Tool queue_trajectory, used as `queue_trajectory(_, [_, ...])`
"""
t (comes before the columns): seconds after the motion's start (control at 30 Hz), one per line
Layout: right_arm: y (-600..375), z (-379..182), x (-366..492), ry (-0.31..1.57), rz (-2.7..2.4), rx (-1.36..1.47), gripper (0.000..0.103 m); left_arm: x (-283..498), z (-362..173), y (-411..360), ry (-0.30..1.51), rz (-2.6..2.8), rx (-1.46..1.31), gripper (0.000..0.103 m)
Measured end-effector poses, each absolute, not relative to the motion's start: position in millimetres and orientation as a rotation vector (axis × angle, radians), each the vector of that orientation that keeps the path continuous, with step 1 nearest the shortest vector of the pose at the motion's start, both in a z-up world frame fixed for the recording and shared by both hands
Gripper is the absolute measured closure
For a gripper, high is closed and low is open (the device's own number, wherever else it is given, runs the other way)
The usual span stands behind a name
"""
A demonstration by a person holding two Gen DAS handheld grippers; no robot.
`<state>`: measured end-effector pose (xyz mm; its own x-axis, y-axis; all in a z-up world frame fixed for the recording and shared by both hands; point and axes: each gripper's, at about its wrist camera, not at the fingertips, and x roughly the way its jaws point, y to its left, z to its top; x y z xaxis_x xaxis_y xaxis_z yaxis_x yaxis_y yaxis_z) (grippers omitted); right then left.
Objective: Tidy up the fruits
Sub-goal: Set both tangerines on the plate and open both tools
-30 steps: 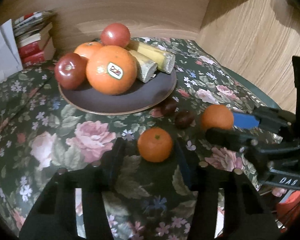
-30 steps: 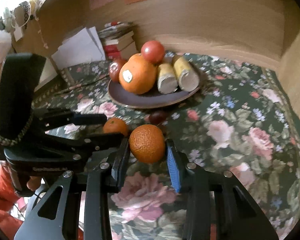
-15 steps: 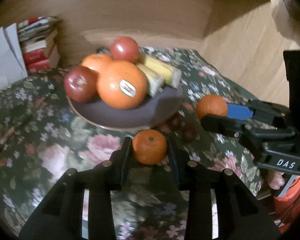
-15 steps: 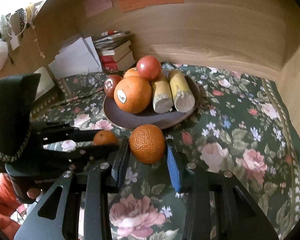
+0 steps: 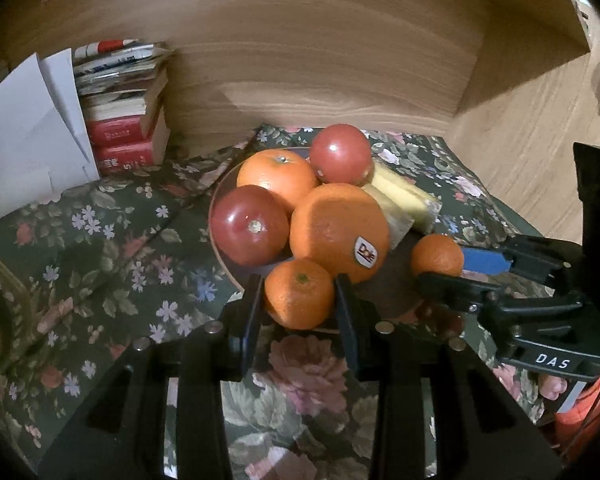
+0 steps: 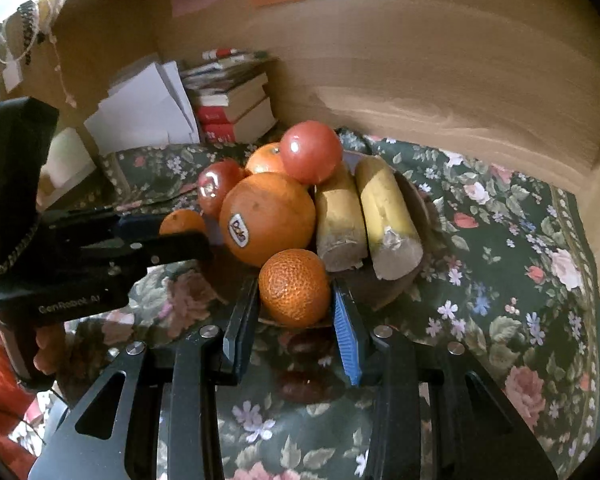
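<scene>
My left gripper is shut on a small tangerine and holds it over the near rim of the dark plate. My right gripper is shut on a second, dimpled tangerine, also at the plate's near rim. The plate holds a large stickered orange, a second orange, two red tomatoes, and two banana pieces. The right gripper with its tangerine shows in the left wrist view, the left gripper with its tangerine in the right wrist view.
The plate sits on a floral cloth. Stacked books and white papers stand at the back left against a wooden wall. Two small dark fruits lie on the cloth below my right gripper.
Both grippers lifted their tangerines off the cloth and moved forward to the plate's near rim. The left gripper closed on its tangerine during this time.
</scene>
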<state>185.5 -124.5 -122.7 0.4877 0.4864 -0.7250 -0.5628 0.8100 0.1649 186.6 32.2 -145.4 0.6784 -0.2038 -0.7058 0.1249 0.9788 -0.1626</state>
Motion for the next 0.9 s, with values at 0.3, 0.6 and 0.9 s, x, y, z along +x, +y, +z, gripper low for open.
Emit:
queue_trajectory(0.3, [-113,-133,199,0.898,0.643,-0.138,0.069,195,-154,35,0.818,-0.191,-0.123,0.068])
queue_trajectory(0.6, [-110,-135,200,0.910,0.641,-0.139,0.065,190,-151,36,0.810,-0.185,-0.123,0.050])
queue_trajectory(0.9, [-135,-111,186,0.841,0.606,-0.115,0.061,170,-131,38,0.758,-0.179,-0.125,0.050])
